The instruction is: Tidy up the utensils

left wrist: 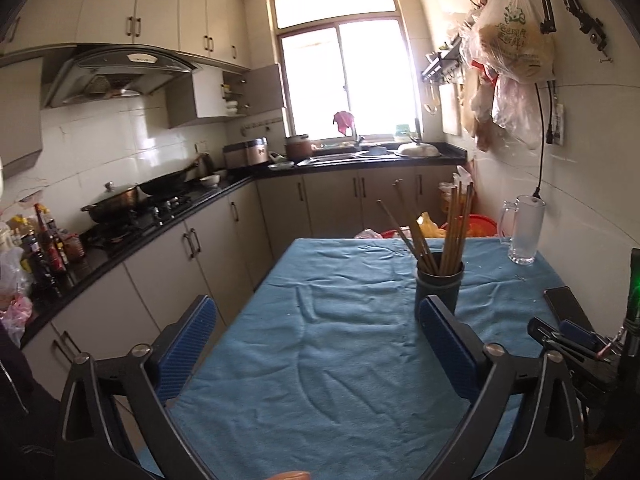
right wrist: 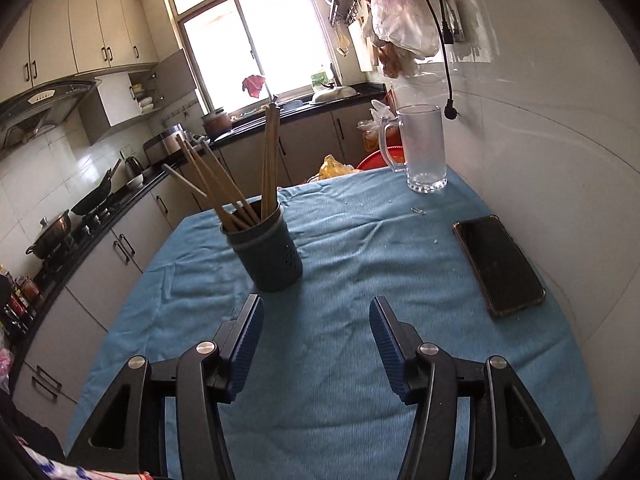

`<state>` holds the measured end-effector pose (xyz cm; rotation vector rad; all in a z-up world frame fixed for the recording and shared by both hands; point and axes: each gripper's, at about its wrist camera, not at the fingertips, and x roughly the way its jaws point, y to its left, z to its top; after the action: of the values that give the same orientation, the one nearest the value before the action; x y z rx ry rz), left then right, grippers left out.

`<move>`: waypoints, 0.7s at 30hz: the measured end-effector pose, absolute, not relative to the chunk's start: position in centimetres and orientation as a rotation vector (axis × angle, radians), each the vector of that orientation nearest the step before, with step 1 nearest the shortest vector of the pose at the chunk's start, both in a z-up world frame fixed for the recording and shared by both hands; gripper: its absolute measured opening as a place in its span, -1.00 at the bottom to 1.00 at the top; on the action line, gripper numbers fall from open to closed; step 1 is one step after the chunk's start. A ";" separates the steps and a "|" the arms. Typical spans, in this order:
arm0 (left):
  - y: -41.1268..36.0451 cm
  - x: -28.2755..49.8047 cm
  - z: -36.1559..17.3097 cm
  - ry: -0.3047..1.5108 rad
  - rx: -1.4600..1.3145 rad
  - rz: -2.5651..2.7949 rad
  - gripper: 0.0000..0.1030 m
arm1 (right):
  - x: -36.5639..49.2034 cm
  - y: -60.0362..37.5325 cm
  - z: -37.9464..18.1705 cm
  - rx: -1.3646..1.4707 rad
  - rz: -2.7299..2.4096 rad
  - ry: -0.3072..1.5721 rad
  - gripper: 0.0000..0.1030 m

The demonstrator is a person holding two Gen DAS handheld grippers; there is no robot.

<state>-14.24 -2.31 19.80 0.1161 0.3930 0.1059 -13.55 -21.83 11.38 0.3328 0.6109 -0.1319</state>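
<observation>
A dark utensil holder [left wrist: 439, 282] [right wrist: 265, 254] stands on the blue tablecloth [left wrist: 340, 340] [right wrist: 340, 260]. Several wooden chopsticks [left wrist: 448, 236] [right wrist: 228, 184] stand in it, some upright, some leaning left. My left gripper [left wrist: 316, 336] is open and empty above the cloth, its right finger just in front of the holder. My right gripper [right wrist: 316, 340] is open and empty, a little nearer than the holder and to its right. The right gripper also shows at the right edge of the left wrist view [left wrist: 568, 336].
A frosted glass mug [left wrist: 524, 230] [right wrist: 424, 148] stands at the far right of the table. A black phone [right wrist: 498, 266] [left wrist: 564, 304] lies on the cloth by the right wall. Kitchen counters with a stove and pans run along the left. Plastic bags hang on the right wall.
</observation>
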 end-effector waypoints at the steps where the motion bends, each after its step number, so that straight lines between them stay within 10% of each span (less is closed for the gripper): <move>1: -2.1 -14.6 19.8 0.387 0.112 0.107 1.00 | -13.9 -21.6 11.4 0.322 -0.139 0.610 0.17; 21: -3.4 -13.7 15.5 0.557 0.101 -0.029 1.00 | -15.1 -20.1 11.1 0.224 -0.221 0.651 0.26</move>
<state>-13.72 -3.37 15.45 0.1009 0.5574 -0.0291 -15.09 -20.09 11.10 0.2244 0.6513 -0.2210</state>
